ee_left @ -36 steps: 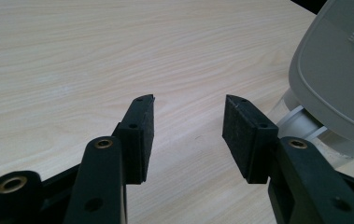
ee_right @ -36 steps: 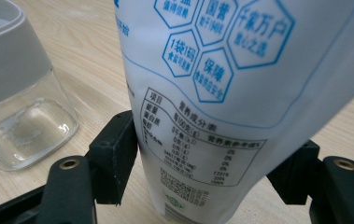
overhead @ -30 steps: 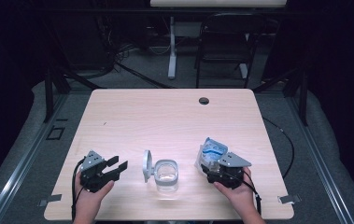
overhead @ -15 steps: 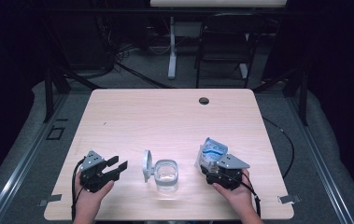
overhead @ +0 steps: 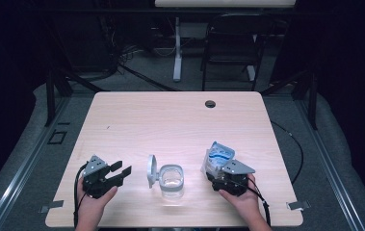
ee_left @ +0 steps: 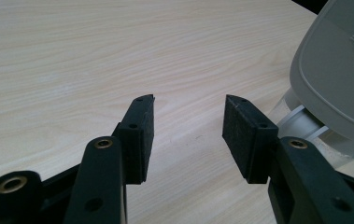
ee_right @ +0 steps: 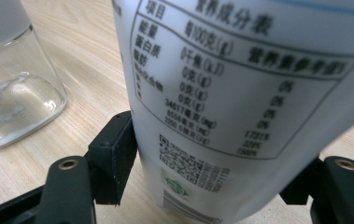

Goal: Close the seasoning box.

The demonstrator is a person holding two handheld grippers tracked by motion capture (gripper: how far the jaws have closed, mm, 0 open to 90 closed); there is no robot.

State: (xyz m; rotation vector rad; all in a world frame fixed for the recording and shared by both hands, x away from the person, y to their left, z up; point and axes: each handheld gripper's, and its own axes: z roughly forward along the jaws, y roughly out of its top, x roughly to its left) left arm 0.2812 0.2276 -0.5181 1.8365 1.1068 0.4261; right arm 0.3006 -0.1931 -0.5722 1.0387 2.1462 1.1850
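The right gripper (overhead: 218, 172) is clamped on a white-and-blue pouch (overhead: 217, 158) with a printed nutrition table, held upright near the table's front edge. The left gripper (overhead: 121, 169) stands with jaws spread, empty, just beside a clear glass jar (overhead: 171, 180) whose grey hinged lid (overhead: 151, 170) is flipped up. All sit on a pale wooden table (overhead: 180, 120); a dark room with a chair (overhead: 230, 53) lies beyond.
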